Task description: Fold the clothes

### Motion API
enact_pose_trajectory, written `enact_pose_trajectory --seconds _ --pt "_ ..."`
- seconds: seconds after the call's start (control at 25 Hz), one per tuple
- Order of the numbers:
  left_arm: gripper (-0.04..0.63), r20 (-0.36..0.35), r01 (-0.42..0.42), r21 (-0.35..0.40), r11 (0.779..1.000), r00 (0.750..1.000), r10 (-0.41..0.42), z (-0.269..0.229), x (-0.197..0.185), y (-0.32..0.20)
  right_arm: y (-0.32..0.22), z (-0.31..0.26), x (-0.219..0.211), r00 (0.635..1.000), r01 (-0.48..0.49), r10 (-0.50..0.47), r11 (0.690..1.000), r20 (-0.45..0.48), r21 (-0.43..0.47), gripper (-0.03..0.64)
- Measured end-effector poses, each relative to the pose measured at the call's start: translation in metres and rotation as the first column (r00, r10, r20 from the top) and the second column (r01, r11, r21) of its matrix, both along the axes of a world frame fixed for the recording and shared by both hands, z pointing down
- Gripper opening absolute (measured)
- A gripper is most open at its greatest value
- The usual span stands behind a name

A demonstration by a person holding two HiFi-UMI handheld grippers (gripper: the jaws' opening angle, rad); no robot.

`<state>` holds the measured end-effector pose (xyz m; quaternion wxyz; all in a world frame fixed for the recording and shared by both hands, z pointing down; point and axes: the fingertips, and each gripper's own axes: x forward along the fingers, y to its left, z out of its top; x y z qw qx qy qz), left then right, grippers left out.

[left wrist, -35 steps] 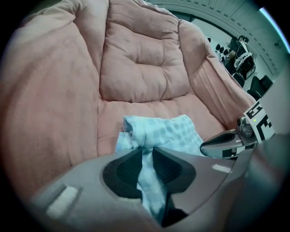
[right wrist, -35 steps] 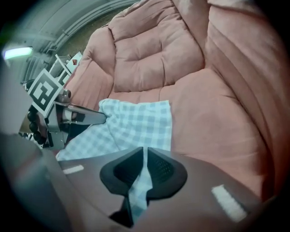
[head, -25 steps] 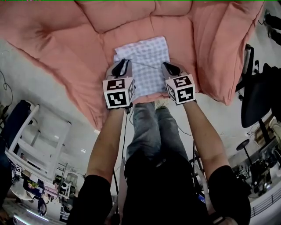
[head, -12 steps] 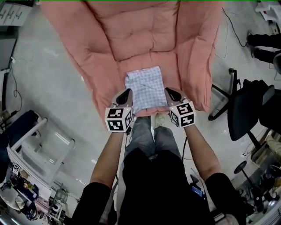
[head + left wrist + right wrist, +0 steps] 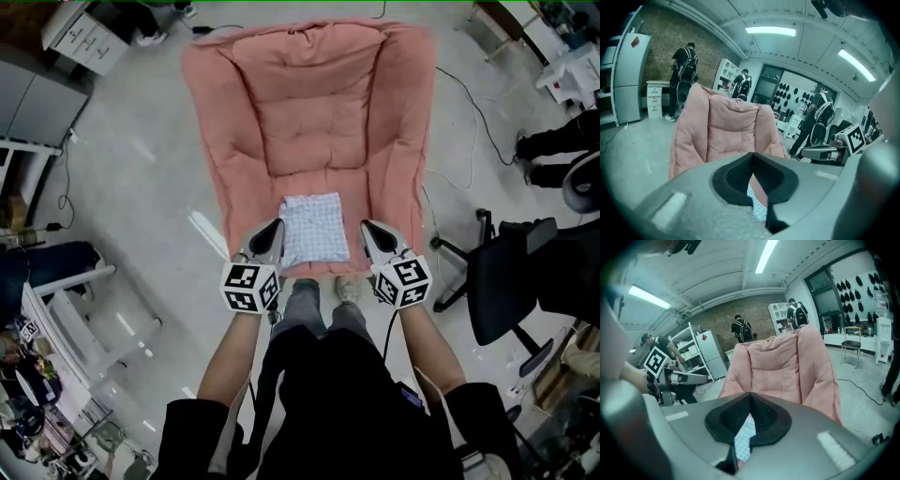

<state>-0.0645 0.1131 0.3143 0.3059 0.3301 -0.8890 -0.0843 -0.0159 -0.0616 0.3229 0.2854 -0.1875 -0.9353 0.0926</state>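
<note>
cloth: small blue-and-white checked cloth [image 5: 314, 230], folded into a neat rectangle, lying flat on the near end of the seat of the lounge chair.
chair: big pink padded lounge chair [image 5: 309, 103], spread out on the grey concrete floor [image 5: 141, 187], with its back end pointing away from the person.
left gripper [image 5: 272, 228]: held up just left of the checked cloth in the head view, not touching it. Jaws have just closed, pads together at the tips, nothing between them. The left gripper view shows a bit of cloth only through the gap behind the pads.
right gripper [image 5: 370, 228]: mirrors it just right of the cloth and clear of it. Jaws fully together and empty, with check pattern visible behind them on the seat below.
marker cubes: one on each gripper, both level with each other, facing the head camera.
person: stands at the chair's near edge in jeans, with one light shoe [image 5: 349, 289] right at the chair's edge.
surroundings: black office chair [image 5: 511, 281] to the right, white rack [image 5: 75, 309] to the left, dark cable [image 5: 464, 98] on the floor beside the lounge chair.
</note>
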Motion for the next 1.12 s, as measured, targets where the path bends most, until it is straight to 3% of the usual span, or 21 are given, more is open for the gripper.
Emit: enact_pose_trajectory --seconds 0.52,0.88,1.12 --pt "0.006 0.22 0.081 0.036 0.996 0.972 -0.087 -0.134 0.05 -0.001 -0.019 -0.142 0.03 0.966 0.109 -0.099 0.994 0.238 -0.028 0.005" --pt "0.006 0.305 0.109 0.074 0.991 0.944 -0.126 -0.177 0.074 -0.008 -0.031 -0.201 0.026 0.927 0.131 -0.092 0.988 0.363 -0.082 0.005" --pt "0.006 0.332 0.091 0.11 0.99 0.935 -0.123 -0.198 0.058 0.015 -0.021 -0.219 0.015 0.919 0.089 -0.054 0.993 0.391 -0.072 0.005"
